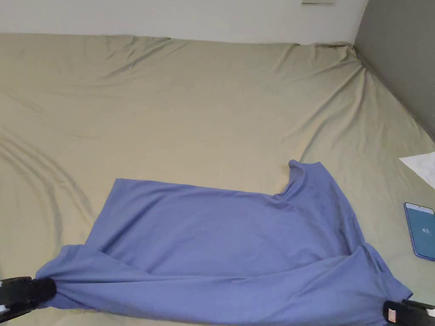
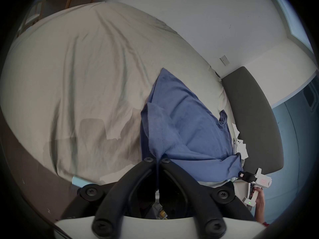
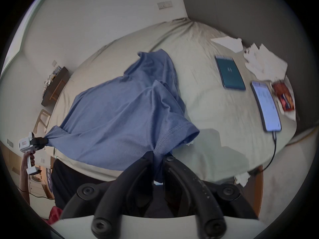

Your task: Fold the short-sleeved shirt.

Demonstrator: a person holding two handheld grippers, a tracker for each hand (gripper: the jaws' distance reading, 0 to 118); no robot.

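The shirt (image 1: pixel 221 237) lies spread along the bed's (image 1: pixel 191 106) near edge; the left hand-held gripper (image 1: pixel 40 290) pinches its hem corner, the right hand-held gripper (image 1: pixel 388 313) a sleeve. No neat fold yet, so nearly everything remains

My jaws were black, the shirt (image 1: pixel 221 237) plain blue, the bed sheet (image 1: pixel 191 106) plain beige, and the phone (image 1: pixel 420 231) blue.

Wrinkled beige bedsheet (image 1: pixel 204 106), plain white wall (image 1: pixel 191 19) behind, grey padded headboard (image 1: pixel 403 59) at right
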